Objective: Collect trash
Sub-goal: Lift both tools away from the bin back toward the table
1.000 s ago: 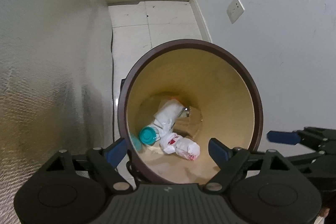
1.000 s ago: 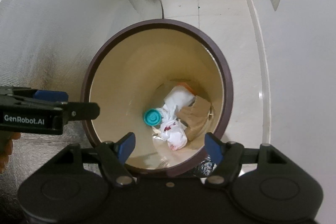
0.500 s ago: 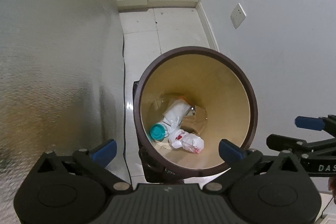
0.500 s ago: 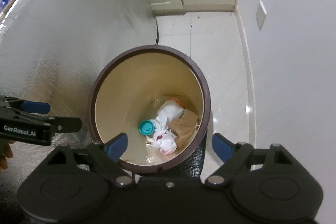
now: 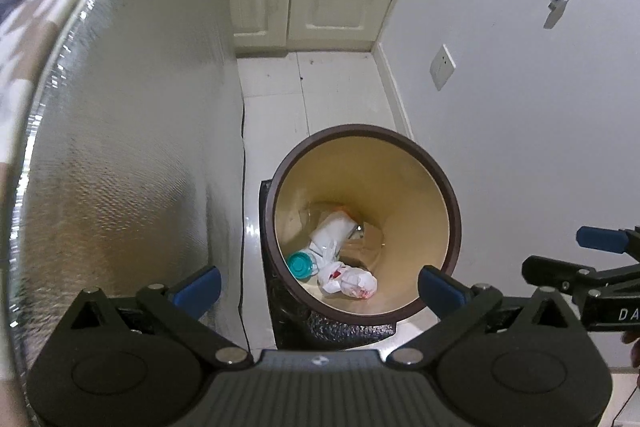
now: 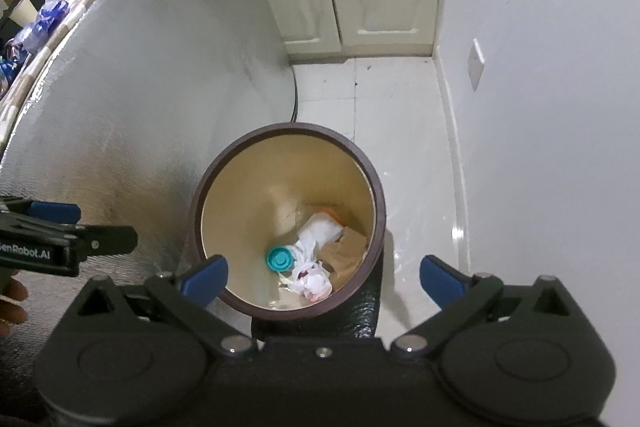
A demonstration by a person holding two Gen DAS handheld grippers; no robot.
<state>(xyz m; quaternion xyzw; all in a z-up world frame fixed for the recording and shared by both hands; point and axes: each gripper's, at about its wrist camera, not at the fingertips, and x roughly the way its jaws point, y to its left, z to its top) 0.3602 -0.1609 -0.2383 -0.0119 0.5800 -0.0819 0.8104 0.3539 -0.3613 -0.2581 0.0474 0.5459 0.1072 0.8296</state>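
While both your left tool (image 5: 316,285) and right tool (image 6: 322,277) hang spread and empty above the bin (image 5: 451,227) (trash (image 5: 348,277) lies at its bottom, below both), seek any remaining litter next.

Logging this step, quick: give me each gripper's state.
Left gripper: open, holding nothing.
Right gripper: open, holding nothing.
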